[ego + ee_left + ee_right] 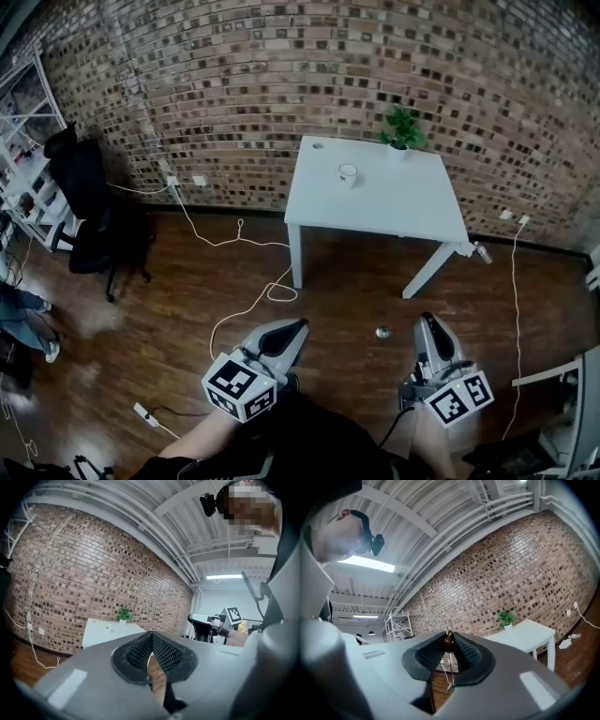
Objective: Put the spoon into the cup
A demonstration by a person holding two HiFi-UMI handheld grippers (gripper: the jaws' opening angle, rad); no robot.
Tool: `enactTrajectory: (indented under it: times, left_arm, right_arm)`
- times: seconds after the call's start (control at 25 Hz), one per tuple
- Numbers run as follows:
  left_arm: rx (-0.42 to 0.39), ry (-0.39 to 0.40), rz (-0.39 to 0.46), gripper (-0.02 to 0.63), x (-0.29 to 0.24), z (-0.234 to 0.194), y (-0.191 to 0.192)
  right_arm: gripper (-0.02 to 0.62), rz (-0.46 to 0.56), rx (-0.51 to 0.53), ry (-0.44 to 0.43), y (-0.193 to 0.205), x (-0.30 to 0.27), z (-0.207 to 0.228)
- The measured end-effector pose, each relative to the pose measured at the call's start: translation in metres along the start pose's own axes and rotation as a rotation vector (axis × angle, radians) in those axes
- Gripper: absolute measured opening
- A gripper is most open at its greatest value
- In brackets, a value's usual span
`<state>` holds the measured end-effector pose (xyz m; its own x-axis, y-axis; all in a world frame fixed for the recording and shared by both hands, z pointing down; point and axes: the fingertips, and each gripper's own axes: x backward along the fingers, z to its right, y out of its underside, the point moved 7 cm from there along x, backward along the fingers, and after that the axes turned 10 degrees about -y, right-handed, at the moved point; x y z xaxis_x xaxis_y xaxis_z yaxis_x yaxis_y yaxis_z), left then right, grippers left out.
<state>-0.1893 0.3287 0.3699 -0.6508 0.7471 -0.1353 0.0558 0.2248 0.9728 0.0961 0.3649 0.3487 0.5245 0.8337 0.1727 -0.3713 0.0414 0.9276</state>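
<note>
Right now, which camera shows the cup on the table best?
The head view: the white cup stands clear on the table, rim visible from above. The left gripper view shows only a tiny speck near the plant; in the right gripper view I can't make it out.

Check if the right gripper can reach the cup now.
Probably not yet: the right gripper, holding the spoon, is well short of the cup on the table. Open floor between, nothing blocking; stepping closer should do.
</note>
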Motion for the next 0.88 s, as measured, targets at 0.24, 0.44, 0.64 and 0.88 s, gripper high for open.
enactTrajectory:
  times: [0.24,0.44,0.64,0.88]
  left_arm:
    - [0.017,0.006,0.005,-0.008,-0.027,-0.066,-0.014]
    - [0.052,-0.011,0.009,-0.008,-0.04,-0.113,-0.016]
    - [0.073,-0.024,-0.023,-0.008,-0.058,-0.135,-0.007]
    - [0.081,-0.037,-0.042,-0.008,-0.107,-0.132,-0.018]
  right_arm:
    - [0.054,-0.033,0.009,0.051,0.0,-0.059,0.006]
    - [0.054,-0.047,0.01,0.083,0.005,-0.097,0.007]
    - [0.054,-0.075,0.012,0.069,0.013,-0.121,0.017]
    - [0.054,-0.085,-0.034,0.048,0.008,-0.143,0.068]
